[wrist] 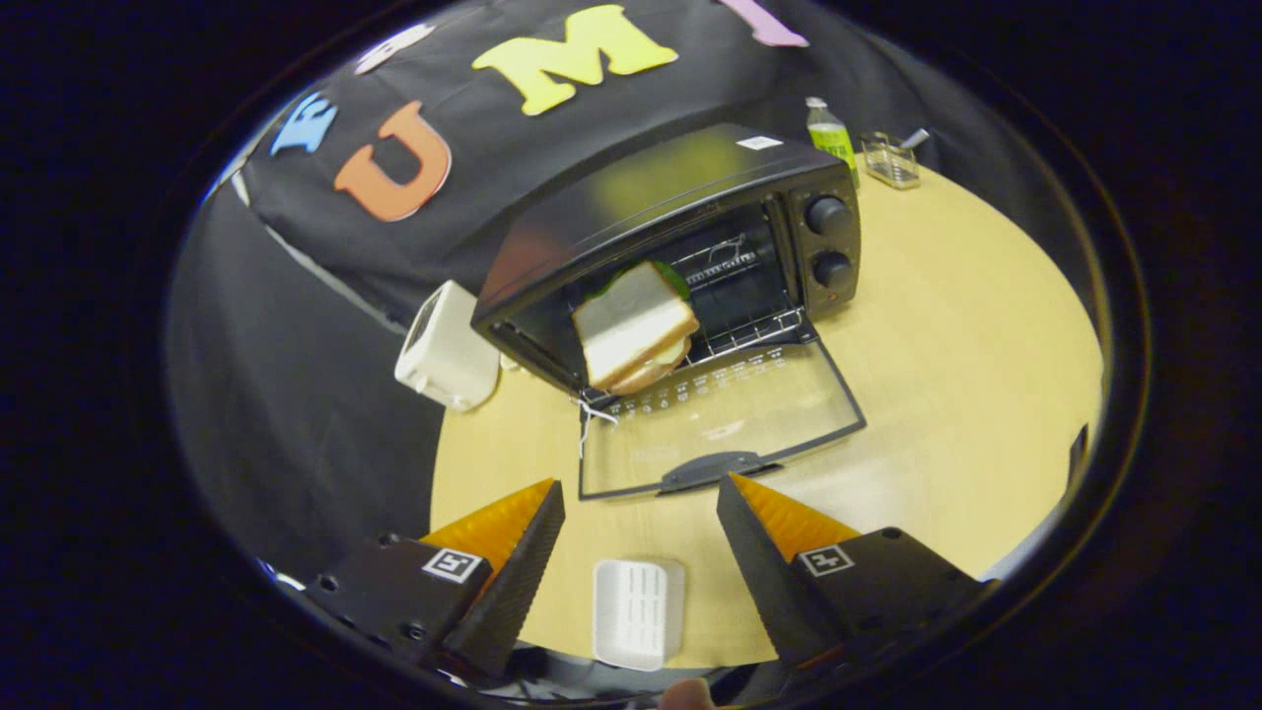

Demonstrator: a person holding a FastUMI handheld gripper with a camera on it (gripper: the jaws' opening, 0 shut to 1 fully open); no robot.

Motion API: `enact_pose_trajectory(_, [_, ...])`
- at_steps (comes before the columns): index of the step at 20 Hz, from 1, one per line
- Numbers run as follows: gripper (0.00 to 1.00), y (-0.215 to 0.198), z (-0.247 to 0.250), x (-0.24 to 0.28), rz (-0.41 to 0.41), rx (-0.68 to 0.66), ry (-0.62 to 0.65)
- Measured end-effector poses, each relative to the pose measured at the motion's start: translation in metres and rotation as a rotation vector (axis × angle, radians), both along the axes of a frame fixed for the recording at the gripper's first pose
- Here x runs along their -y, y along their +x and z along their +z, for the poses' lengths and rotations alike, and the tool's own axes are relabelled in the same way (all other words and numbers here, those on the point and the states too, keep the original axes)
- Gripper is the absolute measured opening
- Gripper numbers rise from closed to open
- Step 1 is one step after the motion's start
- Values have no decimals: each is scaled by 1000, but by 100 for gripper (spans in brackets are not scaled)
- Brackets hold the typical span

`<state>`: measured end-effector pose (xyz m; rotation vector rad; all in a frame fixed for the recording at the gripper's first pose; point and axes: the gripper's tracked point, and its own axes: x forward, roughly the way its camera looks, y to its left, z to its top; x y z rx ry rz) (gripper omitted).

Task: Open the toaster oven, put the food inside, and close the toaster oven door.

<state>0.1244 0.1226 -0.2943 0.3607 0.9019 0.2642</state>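
Gripper (641,498) fingers stood wide apart, holding nothing. Sandwich (634,330) sat on the rack inside the toaster oven (680,197); door (720,419) lay open.

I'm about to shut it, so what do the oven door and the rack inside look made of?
The oven door looks like clear glass in a dark frame: the table shows through it. The rack seems to be shiny metal wire. The tongs hang open before the door.

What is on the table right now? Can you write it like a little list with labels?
table: round wooden top
toaster oven: black, door folded down open
sandwich: on the oven rack, at the front
gripper: jaws open, holding nothing, in front of the door
white tray: between the jaws
white toaster: beside the oven
green bottle: behind the oven
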Motion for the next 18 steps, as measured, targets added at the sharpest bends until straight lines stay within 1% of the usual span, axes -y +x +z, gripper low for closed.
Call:
enact_pose_trajectory(2, [100,-11,-9,5,28,2,-82])
enact_pose_trajectory(4, [100,-26,-23,6,60,-16,-132])
enact_pose_trajectory(6, [100,-31,-39,11,65,-29,-179])
enact_pose_trajectory(8, [100,-25,-58,15,64,-39,-214])
enact_pose_trajectory(11, [100,-16,-79,18,60,-75,-225])
enact_pose_trajectory(16, [100,11,-104,25,26,-133,-233])
enact_pose_trajectory(18, [100,12,-111,29,22,-132,-247])
